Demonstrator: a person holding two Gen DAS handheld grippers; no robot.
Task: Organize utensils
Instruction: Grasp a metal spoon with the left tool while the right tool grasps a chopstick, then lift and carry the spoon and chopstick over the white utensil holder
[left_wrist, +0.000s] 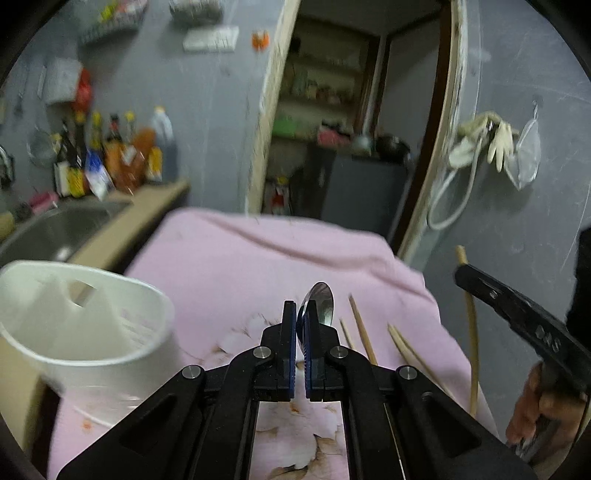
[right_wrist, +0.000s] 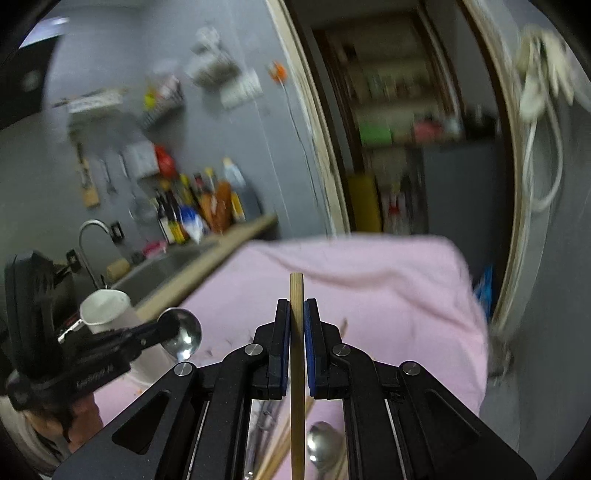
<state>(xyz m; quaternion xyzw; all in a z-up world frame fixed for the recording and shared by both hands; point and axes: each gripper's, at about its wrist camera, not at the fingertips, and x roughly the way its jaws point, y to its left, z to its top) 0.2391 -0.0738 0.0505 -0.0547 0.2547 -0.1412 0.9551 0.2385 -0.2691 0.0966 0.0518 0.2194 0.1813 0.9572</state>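
My left gripper (left_wrist: 301, 314) is shut on a metal spoon (left_wrist: 320, 301), whose bowl sticks up past the fingertips above the pink cloth (left_wrist: 240, 266). A white utensil holder (left_wrist: 81, 325) stands close at the left. My right gripper (right_wrist: 296, 314) is shut on a wooden chopstick (right_wrist: 297, 291) that runs upright between the blue pads. In the right wrist view the left gripper (right_wrist: 173, 326) shows at the left, lifted, with the spoon (right_wrist: 183, 334) in it, in front of the white utensil holder (right_wrist: 107, 310). More chopsticks (left_wrist: 364, 332) lie on the cloth. Another spoon (right_wrist: 323, 446) lies below my right gripper.
A steel sink (left_wrist: 55, 229) with a tap (right_wrist: 90, 236) sits in the wooden counter (left_wrist: 147, 218) at the left, with bottles (left_wrist: 114, 155) behind it. An open doorway (left_wrist: 343, 122) lies beyond the table. Gloves and a hose (left_wrist: 491, 144) hang on the grey wall at the right.
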